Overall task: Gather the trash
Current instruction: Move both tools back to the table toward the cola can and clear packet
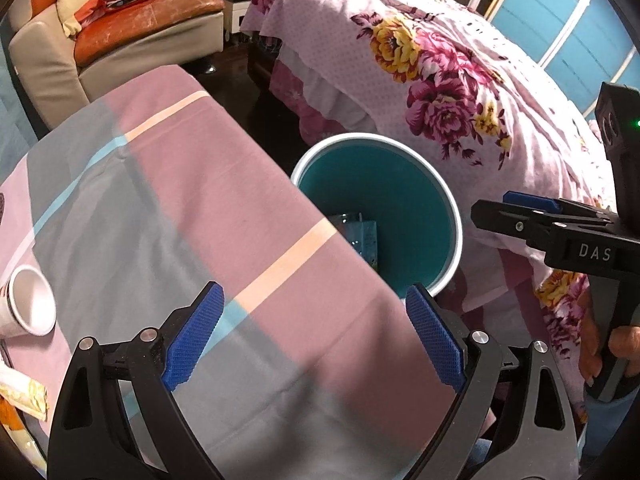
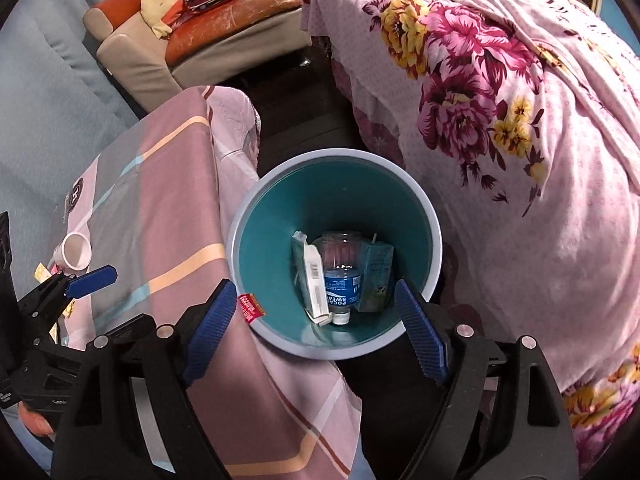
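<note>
Right gripper (image 2: 316, 332) hangs over the round teal plastic bin (image 2: 264, 240), jaws wide, empty. Inside the bin: clear water bottle (image 2: 340, 272), white carton (image 2: 314, 280), teal carton (image 2: 376, 276). Left gripper (image 1: 316, 336) spread wide over the pink-grey checked tablecloth (image 1: 180, 200), near a white paper cup (image 1: 30, 300).

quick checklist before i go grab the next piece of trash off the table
1. Left gripper open and empty: ok.
2. Right gripper open and empty: ok.
3. Bin upright beside the table, mouth unblocked: ok.
4. Earlier trash inside the bin, bottle and cartons: ok.
5. Next target in view, paper cup lying tipped on the tablecloth: ok.
6. Cup empty of liquid: cannot tell.
</note>
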A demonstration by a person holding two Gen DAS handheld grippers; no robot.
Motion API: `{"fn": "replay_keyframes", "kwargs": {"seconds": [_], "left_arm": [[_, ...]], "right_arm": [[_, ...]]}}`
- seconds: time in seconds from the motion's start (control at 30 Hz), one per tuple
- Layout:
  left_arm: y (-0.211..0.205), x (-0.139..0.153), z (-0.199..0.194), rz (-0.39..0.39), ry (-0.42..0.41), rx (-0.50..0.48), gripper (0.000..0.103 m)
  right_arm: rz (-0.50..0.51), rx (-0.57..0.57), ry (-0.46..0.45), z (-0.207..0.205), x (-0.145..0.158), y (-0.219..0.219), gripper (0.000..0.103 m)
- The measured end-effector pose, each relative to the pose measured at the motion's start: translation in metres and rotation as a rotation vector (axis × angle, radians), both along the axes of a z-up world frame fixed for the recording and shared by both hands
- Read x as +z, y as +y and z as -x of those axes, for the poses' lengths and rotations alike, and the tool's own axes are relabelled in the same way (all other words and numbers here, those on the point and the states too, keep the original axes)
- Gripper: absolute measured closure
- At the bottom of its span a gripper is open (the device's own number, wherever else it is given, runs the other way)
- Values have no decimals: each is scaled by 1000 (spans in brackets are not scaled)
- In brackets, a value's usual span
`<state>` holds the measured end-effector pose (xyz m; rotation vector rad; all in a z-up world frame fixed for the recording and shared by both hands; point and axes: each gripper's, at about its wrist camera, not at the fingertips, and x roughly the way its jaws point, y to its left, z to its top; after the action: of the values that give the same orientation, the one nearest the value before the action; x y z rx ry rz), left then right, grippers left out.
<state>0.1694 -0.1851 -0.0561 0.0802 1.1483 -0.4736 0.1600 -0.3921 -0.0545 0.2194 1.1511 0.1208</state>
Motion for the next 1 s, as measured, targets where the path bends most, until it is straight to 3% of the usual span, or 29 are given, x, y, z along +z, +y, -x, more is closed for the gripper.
{"fn": "replay_keyframes", "kwargs": {"seconds": [0.53,1.0], "left_arm": [[63,29,49,60,-54,62,10],[179,44,116,9,-99,165,10]], "right_arm": [[58,64,-23,52,35,61,22],[61,314,47,110,27,180,21]]}}
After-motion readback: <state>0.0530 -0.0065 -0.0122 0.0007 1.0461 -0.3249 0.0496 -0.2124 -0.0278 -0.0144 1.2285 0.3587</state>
